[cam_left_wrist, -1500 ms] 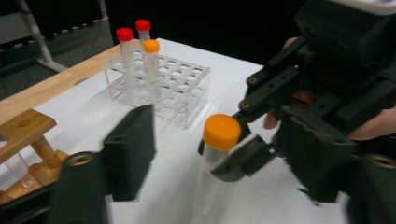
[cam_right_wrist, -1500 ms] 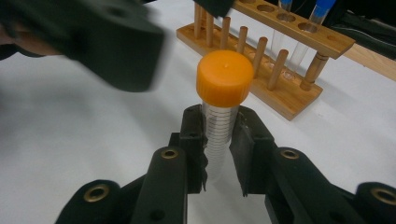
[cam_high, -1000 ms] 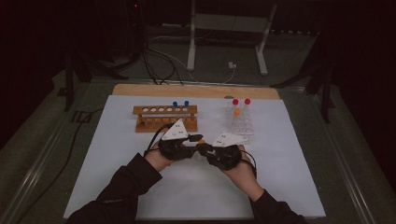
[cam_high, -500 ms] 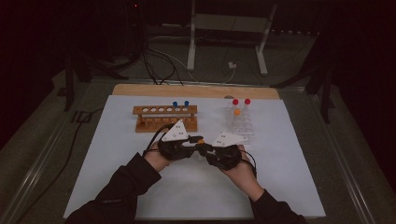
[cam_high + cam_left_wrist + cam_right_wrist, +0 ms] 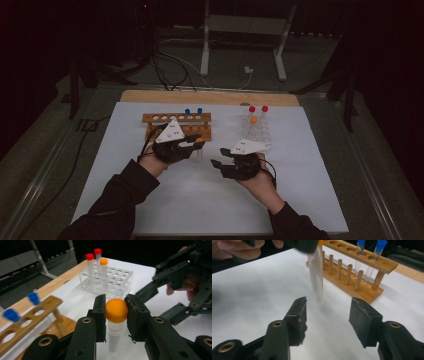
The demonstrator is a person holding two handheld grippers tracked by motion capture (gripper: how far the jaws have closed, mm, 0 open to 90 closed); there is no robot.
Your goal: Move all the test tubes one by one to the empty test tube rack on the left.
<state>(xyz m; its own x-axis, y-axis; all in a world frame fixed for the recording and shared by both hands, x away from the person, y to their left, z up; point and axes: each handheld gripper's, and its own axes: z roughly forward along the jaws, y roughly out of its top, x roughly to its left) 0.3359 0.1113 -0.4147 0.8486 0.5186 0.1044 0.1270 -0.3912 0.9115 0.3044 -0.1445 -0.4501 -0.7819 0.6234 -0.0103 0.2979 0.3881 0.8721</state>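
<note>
Left tongs point(image 5: 115, 315) clamp the orange-capped tube point(image 5: 115, 325) upright, unracked; right tongs point(image 5: 328, 315) gape empty; wooden rack point(image 5: 177, 125) awaits.

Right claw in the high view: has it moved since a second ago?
Yes. The right claw has drawn back toward the person and rightward, away from the left claw, judged against the clear tube rack.

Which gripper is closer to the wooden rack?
Left. The left gripper holds an orange-capped tube just in front of the wooden rack; the right gripper is open, farther off.
</note>
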